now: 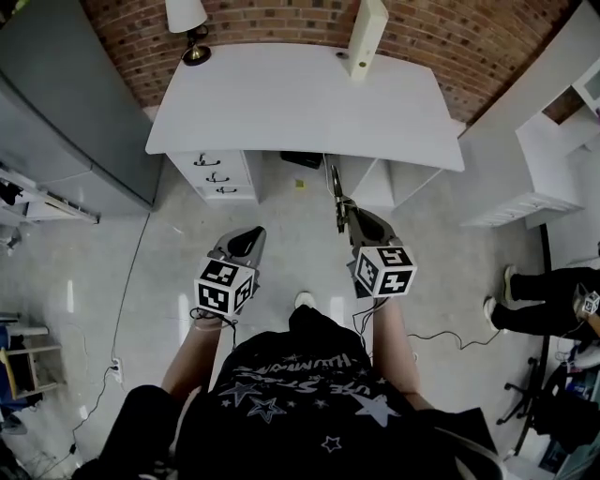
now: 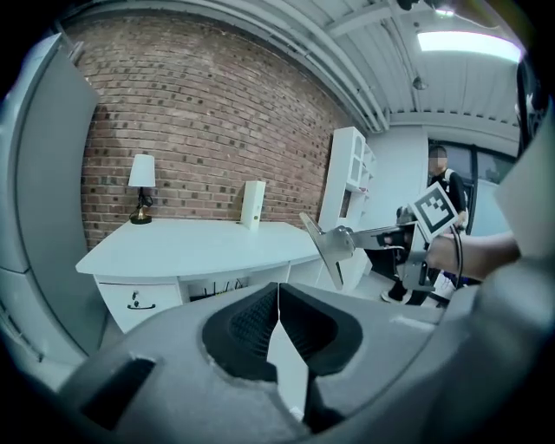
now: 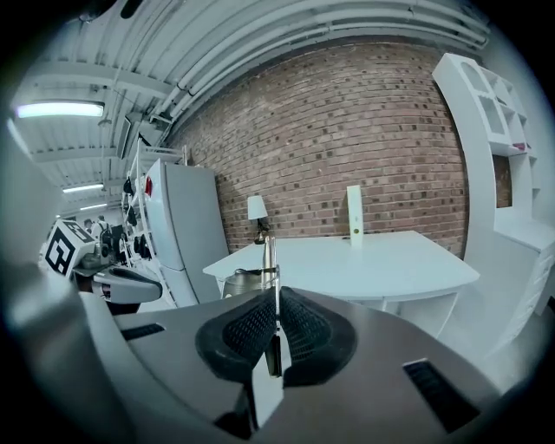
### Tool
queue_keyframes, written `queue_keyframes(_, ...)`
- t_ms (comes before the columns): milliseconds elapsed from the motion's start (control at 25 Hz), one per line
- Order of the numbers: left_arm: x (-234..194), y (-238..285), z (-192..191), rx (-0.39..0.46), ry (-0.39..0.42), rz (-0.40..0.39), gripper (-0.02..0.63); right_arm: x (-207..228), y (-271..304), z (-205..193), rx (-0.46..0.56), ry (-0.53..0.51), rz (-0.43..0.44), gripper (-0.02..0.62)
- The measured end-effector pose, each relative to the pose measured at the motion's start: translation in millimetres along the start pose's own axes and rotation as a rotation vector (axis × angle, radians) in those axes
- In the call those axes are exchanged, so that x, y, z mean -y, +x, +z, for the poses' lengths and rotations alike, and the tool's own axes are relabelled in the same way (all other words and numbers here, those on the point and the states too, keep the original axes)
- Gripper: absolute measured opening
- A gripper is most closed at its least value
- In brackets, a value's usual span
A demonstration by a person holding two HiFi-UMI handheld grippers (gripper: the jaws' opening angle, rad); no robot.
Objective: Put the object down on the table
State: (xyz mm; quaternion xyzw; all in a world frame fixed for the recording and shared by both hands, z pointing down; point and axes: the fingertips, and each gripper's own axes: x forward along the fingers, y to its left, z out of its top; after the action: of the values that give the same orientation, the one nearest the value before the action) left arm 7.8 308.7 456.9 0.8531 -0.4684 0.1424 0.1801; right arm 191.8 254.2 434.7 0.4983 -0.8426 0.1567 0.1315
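Observation:
A metal spatula (image 1: 337, 195) with a flat wedge-shaped blade (image 2: 332, 249) is clamped in my right gripper (image 1: 351, 214), which is shut on its handle. In the right gripper view I see the spatula edge-on as a thin upright strip (image 3: 269, 258) rising from between the pads. It hangs in the air over the floor, in front of the white table (image 1: 300, 103) and short of its front edge. My left gripper (image 1: 250, 236) is level with it on the left, shut with nothing between its pads (image 2: 251, 323).
On the table's far edge stand a small lamp (image 1: 187, 23) and an upright white box (image 1: 366, 37). A grey cabinet (image 1: 66, 103) flanks the table on the left and white shelving (image 1: 553, 159) on the right. Another person (image 1: 544, 291) sits at the right edge. Cables lie on the floor.

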Motion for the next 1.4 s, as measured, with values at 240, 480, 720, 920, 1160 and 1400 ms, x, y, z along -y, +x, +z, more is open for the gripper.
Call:
queue_keyframes(240, -0.6, 45.2, 39.7, 0.020, -0.028, 0.050, 0.021, 45.2, 40.7, 29.3, -0.012, -0.018, 0.055, 0.011)
queue_keyframes(480, -14.2, 61.0, 39.8, 0.005, -0.069, 0.121, 0.021, 72.8, 71.3, 34.9, -0.023, -0.008, 0.085, 0.011)
queue_keyframes(720, -45.6, 71.5, 39.6, 0.010, -0.095, 0.160, 0.020, 77.6, 103.7, 32.3, -0.045, -0.026, 0.101, 0.011)
queue_keyframes(920, -75.3, 101.8, 58.4, 0.034, -0.072, 0.141, 0.021, 93.2, 132.0, 45.5, -0.052, -0.077, 0.071, 0.011)
queue_keyframes(1160, -127.6, 160.2, 93.5, 0.047, -0.055, 0.107, 0.021, 127.7, 186.1, 77.0, -0.058, -0.112, 0.016, 0.011)
queue_keyframes(1400, -187.1, 228.8, 128.8, 0.026, -0.048, 0.065, 0.021, 156.0, 262.7, 110.1, -0.100, -0.194, -0.028, 0.011)
